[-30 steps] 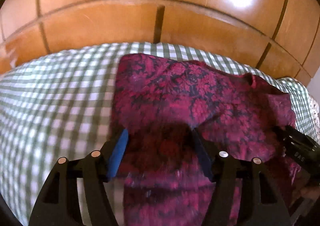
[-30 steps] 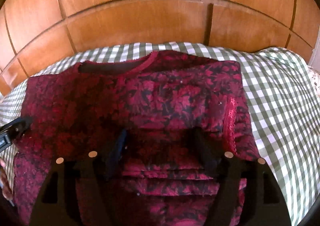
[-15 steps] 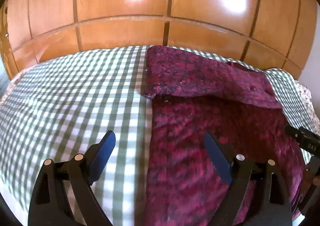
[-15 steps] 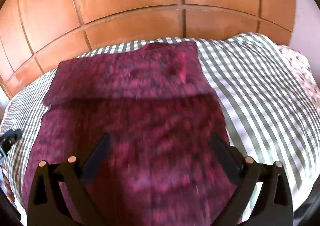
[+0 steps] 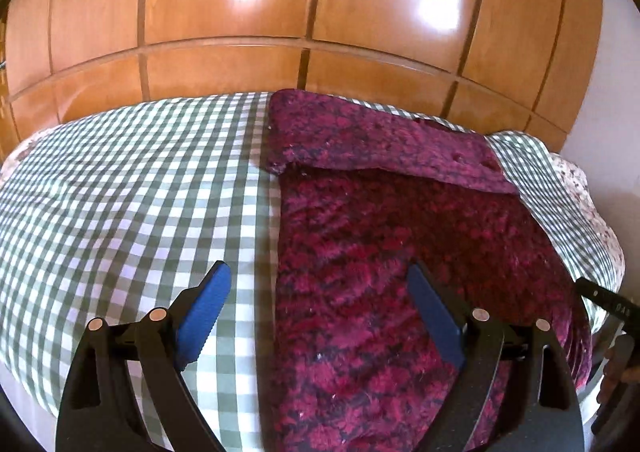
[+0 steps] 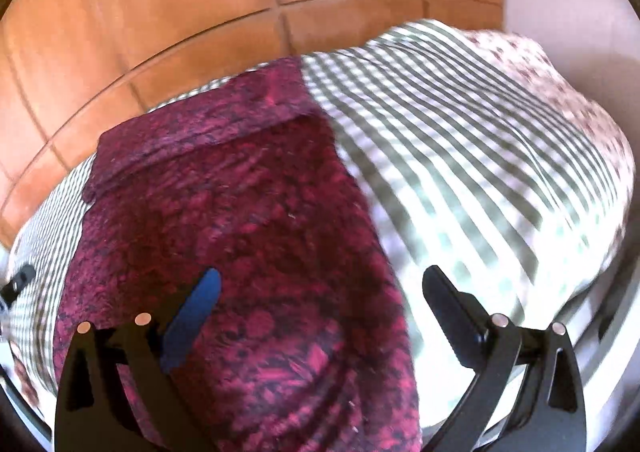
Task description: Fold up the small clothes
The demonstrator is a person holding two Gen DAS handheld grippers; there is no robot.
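While one red-and-black patterned garment point(image 5: 400, 252) lies flat on the green-checked cloth point(image 5: 132, 192) with its far end folded back toward 12 o'clock, two grippers hover over it, both with jaws wide and holding nothing. Left gripper point(image 5: 320, 308) straddles the garment's 9 o'clock edge; right gripper point(image 6: 320, 308) straddles its 3 o'clock edge. One wooden panelled wall point(image 5: 280, 12) stands behind, at 12 o'clock.

Two wrist fisheyes, tilted down over the bed
Both look close past their own fingers toward the wooden panelling point(image 5: 240, 64); they share the red garment point(image 5: 400, 252) mid-frame.
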